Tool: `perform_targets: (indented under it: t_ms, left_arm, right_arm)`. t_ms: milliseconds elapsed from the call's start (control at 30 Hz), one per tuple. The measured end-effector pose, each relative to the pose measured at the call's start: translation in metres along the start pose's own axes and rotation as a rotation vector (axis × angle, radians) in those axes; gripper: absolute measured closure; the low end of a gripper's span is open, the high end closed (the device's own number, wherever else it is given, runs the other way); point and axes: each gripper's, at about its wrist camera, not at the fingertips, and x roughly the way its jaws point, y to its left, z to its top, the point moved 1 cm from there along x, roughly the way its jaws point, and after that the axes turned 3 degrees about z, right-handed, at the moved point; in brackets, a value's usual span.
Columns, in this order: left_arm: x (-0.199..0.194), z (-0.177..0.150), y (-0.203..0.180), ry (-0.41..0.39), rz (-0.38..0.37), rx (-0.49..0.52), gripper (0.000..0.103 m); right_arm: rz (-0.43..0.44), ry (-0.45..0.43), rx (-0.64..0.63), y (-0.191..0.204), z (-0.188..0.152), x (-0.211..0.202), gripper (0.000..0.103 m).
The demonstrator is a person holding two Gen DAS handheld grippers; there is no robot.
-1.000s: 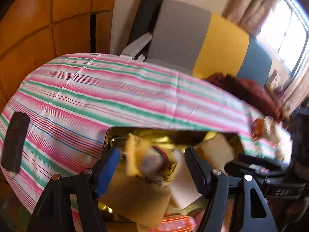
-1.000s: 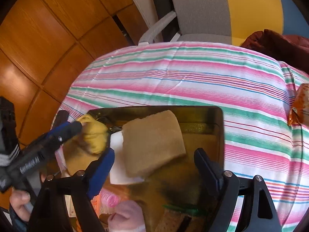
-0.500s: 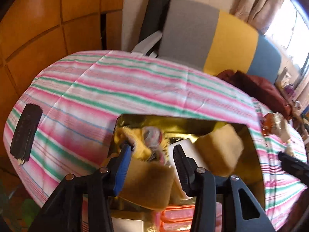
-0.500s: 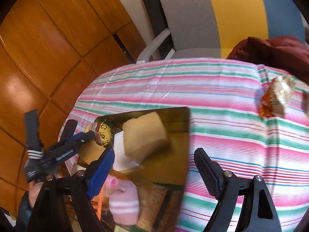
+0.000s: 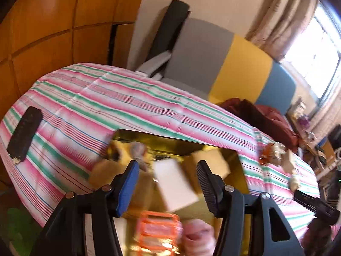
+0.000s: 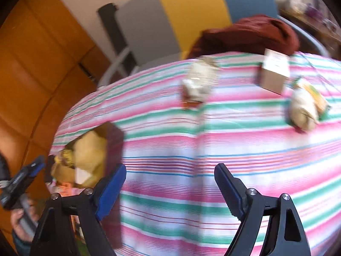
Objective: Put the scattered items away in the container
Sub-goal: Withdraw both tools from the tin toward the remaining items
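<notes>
Container (image 5: 238, 170) – a gold tray on the striped counter (image 5: 89, 111) – already holds sponges and toys; a snack packet (image 6: 198, 83), small box (image 6: 275, 74) and pouch (image 6: 302, 111) remain out. Left tongs (image 5: 168, 183) and right tongs (image 6: 170, 183) gape wide, empty.

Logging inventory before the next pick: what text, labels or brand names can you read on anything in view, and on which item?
None can be read.
small cardboard box: a pale label on top, print blurred.
yellow-green packet: printed, smeared by motion.
orange item in the gold container: markings blurred.
black remote: no legible marks.
left gripper body: pale lettering, too blurred.
</notes>
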Motion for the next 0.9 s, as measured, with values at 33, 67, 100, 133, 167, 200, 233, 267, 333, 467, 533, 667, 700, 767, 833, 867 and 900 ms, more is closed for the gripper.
perform_targets:
  t_ms: [33,67,100,133,167,200,233,267,333,467,533,667,700,767,833,867,900]
  left_arm:
    - [-0.003,-0.002,-0.007,-0.003,-0.014,0.015,0.046]
    - [-0.005,-0.004,-0.016,0.001,-0.032,0.037,0.045]
    - [-0.006,-0.006,-0.025,0.008,-0.049,0.057,0.045]
    - [-0.007,-0.008,-0.035,0.017,-0.068,0.079,0.045]
    - [-0.008,-0.011,-0.046,0.028,-0.086,0.103,0.045]
    - [-0.008,-0.014,-0.056,0.039,-0.101,0.128,0.045]
    - [-0.008,-0.018,-0.068,0.045,-0.113,0.154,0.045]
    - [-0.008,-0.022,-0.079,0.048,-0.125,0.177,0.045]
    - [-0.006,-0.03,-0.101,0.065,-0.15,0.225,0.045]
    - [0.002,-0.052,-0.142,0.114,-0.186,0.319,0.045]
    - [0.005,-0.063,-0.161,0.141,-0.206,0.356,0.045]
    - [0.016,-0.084,-0.192,0.202,-0.227,0.427,0.045]
    - [0.018,-0.089,-0.199,0.215,-0.236,0.444,0.045]
    - [0.02,-0.095,-0.211,0.228,-0.247,0.469,0.045]
    - [0.023,-0.101,-0.221,0.246,-0.255,0.493,0.045]
    - [0.025,-0.103,-0.226,0.255,-0.258,0.503,0.045]
    - [0.028,-0.106,-0.231,0.266,-0.259,0.512,0.045]
  right_arm:
    - [-0.013,-0.004,0.015,-0.011,0.001,-0.004,0.017]
    - [-0.024,-0.008,0.032,-0.024,0.002,-0.009,0.017]
    - [-0.037,-0.013,0.05,-0.036,0.004,-0.014,0.017]
    - [-0.053,-0.019,0.067,-0.047,0.006,-0.019,0.017]
    - [-0.068,-0.028,0.085,-0.058,0.009,-0.025,0.017]
    - [-0.08,-0.037,0.102,-0.069,0.012,-0.03,0.017]
    - [-0.089,-0.045,0.12,-0.079,0.015,-0.036,0.017]
    - [-0.102,-0.054,0.141,-0.091,0.018,-0.042,0.017]
    - [-0.126,-0.066,0.178,-0.112,0.023,-0.053,0.018]
    - [-0.19,-0.084,0.222,-0.147,0.033,-0.07,0.018]
    - [-0.222,-0.089,0.232,-0.162,0.037,-0.076,0.018]
    - [-0.271,-0.092,0.246,-0.186,0.053,-0.082,0.018]
    - [-0.283,-0.093,0.24,-0.191,0.057,-0.082,0.018]
    - [-0.306,-0.093,0.232,-0.201,0.066,-0.082,0.018]
    - [-0.328,-0.091,0.222,-0.211,0.077,-0.079,0.019]
    - [-0.341,-0.091,0.212,-0.216,0.081,-0.077,0.02]
    - [-0.353,-0.088,0.202,-0.22,0.086,-0.074,0.021]
